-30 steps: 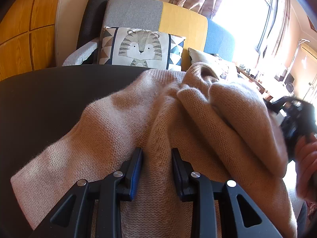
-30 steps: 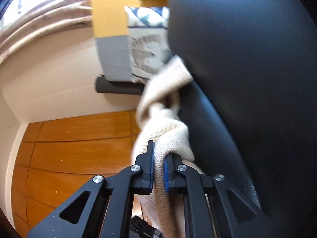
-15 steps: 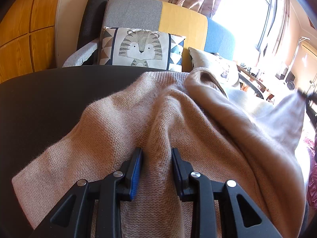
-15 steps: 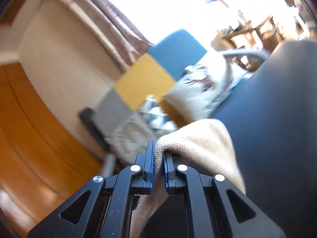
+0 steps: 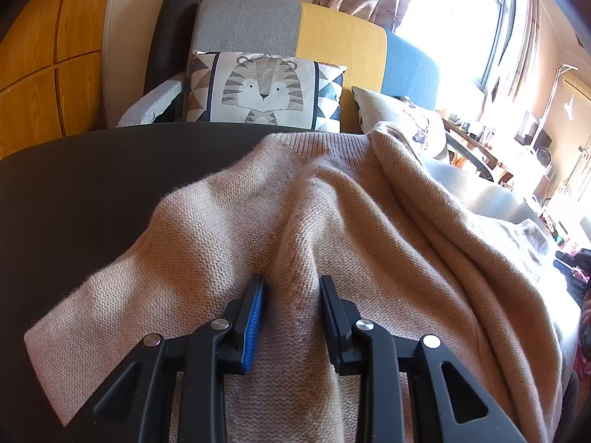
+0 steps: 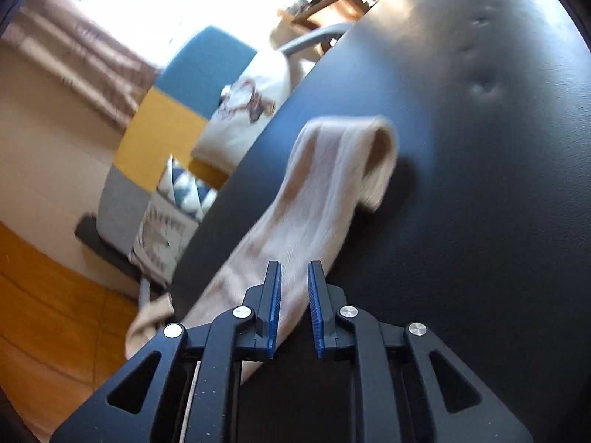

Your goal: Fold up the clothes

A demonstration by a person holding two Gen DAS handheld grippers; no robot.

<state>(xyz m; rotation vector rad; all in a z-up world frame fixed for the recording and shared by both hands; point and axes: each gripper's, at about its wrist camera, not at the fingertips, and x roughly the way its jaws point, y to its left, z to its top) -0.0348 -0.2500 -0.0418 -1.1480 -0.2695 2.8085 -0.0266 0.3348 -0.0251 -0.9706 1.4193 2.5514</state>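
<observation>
Fingers of the left gripper [image 5: 291, 295] stand part open, pressed down into a ridge of the beige knit sweater [image 5: 369, 243] that bunches up between them; whether they pinch it or only pin it cannot be told. Fingers of the right gripper [image 6: 294, 284] stand narrowly apart with nothing clamped, the sleeve [image 6: 325, 199] running out from under and ahead of them, its cuff end curled back in a loop. Ahead and to both sides of the left fingers the sweater sprawls over the black padded surface [image 5: 92, 192], its ribbed neckline at the far edge and one sleeve lying flat off to the left. By its look, the knit is soft, limp and light, likely to stretch and sag if lifted by one point and to drag on the padding. Good holds are probably the sleeve near its cuff and the thicker ribbed edges, taken with a full pinch.
</observation>
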